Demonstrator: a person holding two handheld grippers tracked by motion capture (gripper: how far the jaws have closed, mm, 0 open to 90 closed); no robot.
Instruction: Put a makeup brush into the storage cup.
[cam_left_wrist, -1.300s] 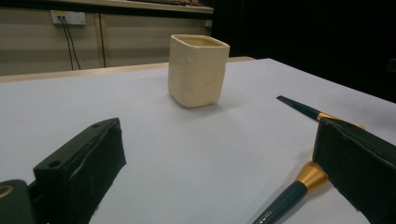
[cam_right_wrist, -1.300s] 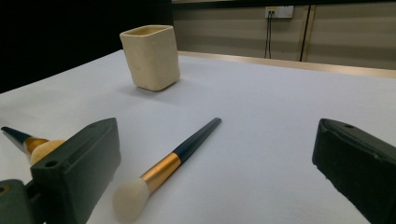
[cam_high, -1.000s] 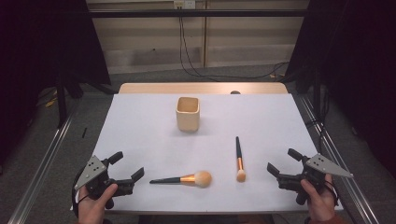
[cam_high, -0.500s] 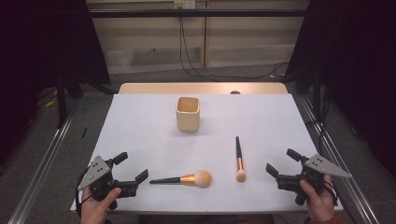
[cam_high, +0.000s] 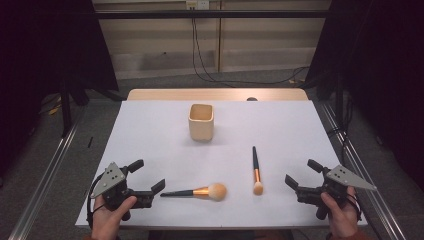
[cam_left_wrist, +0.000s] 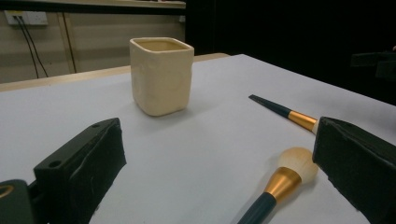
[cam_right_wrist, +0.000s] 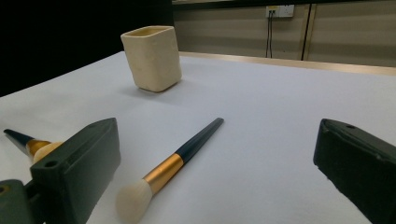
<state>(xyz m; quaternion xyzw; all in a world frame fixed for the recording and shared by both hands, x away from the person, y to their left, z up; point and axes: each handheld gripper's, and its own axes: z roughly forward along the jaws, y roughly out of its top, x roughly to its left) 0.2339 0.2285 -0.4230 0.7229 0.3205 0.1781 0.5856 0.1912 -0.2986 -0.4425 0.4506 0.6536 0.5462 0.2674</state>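
On the bench (cam_high: 150, 135), the cup (cam_high: 201, 121) stands toward the far edge, the larger makeup brush (cam_high: 197, 191) lies near the front edge just right of the left gripper (cam_high: 146, 177), and the slimmer makeup brush (cam_high: 256, 170) lies between it and the right gripper (cam_high: 300, 173).

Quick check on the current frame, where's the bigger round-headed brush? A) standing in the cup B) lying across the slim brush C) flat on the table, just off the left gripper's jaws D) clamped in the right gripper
C: the round-headed brush lies flat on the table, handle tip next to the open left gripper, apart from the slim brush and the cup.
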